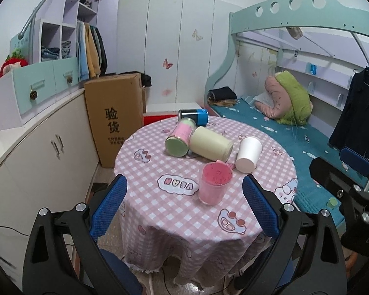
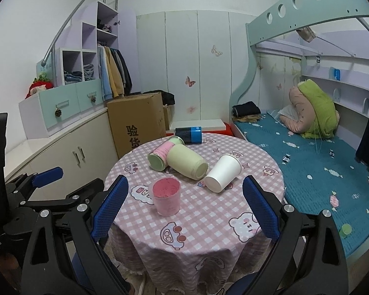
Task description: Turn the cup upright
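Pink cup (image 1: 214,184) (image 2: 166,198) stands upside down. White paper cup (image 1: 248,154) (image 2: 222,173), cream cup (image 1: 211,146) (image 2: 187,161), pink-and-green cup (image 1: 180,137) (image 2: 164,153) — all on their sides, clustered — blue can (image 1: 193,117) (image 2: 188,135) lies behind.

Both wrist views near, facing shared table (image 1: 184,221)

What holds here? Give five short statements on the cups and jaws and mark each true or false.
1. The pink cup stands upright. True.
2. The white cup stands upright. False: it lies on its side.
3. The left gripper holds a cup. False: its jaws are open and empty.
4. The cream cup touches the green-pink cup. True.
5. The blue can lies nearest the right gripper. False: it lies at the table's far edge.
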`<move>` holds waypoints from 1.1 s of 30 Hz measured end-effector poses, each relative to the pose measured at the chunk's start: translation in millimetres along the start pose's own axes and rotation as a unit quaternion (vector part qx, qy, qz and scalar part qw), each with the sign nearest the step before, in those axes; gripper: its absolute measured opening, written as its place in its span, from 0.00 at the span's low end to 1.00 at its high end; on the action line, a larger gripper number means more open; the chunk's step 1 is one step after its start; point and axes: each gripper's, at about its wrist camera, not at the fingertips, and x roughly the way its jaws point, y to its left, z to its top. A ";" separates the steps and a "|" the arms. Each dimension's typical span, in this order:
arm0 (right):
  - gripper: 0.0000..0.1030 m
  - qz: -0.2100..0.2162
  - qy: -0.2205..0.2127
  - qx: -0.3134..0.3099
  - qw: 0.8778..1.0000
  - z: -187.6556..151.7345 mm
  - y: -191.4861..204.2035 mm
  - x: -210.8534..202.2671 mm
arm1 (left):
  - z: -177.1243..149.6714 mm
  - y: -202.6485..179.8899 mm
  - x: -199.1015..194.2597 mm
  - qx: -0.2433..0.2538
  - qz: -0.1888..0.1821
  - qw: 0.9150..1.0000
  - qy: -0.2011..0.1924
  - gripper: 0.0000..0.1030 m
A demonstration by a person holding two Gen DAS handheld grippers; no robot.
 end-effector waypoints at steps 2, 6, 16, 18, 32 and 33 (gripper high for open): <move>0.88 0.001 -0.004 -0.001 1.000 -0.5 0.1 -3.2 | 1.4 -2.0 -3.0 0.001 0.001 1.000 -0.009 0.93; 0.88 -0.004 -0.012 -0.001 1.000 0.1 -0.3 -5.4 | 3.0 -1.4 -5.0 -0.003 0.001 1.000 -0.018 0.93; 0.88 0.001 -0.014 0.007 1.000 0.3 -6.0 -1.7 | 5.5 -5.4 -1.2 0.001 0.008 1.000 -0.027 0.93; 0.88 0.001 -0.013 0.008 1.000 0.5 -7.1 -0.7 | 5.8 -5.8 -0.3 0.001 0.006 1.000 -0.025 0.93; 0.88 0.003 -0.016 0.013 1.000 2.3 -10.9 1.6 | 8.8 -8.9 3.3 0.005 0.009 0.999 -0.031 0.93; 0.88 0.003 -0.016 0.014 1.000 1.8 -11.2 2.0 | 9.3 -9.3 3.7 0.005 0.010 0.999 -0.032 0.93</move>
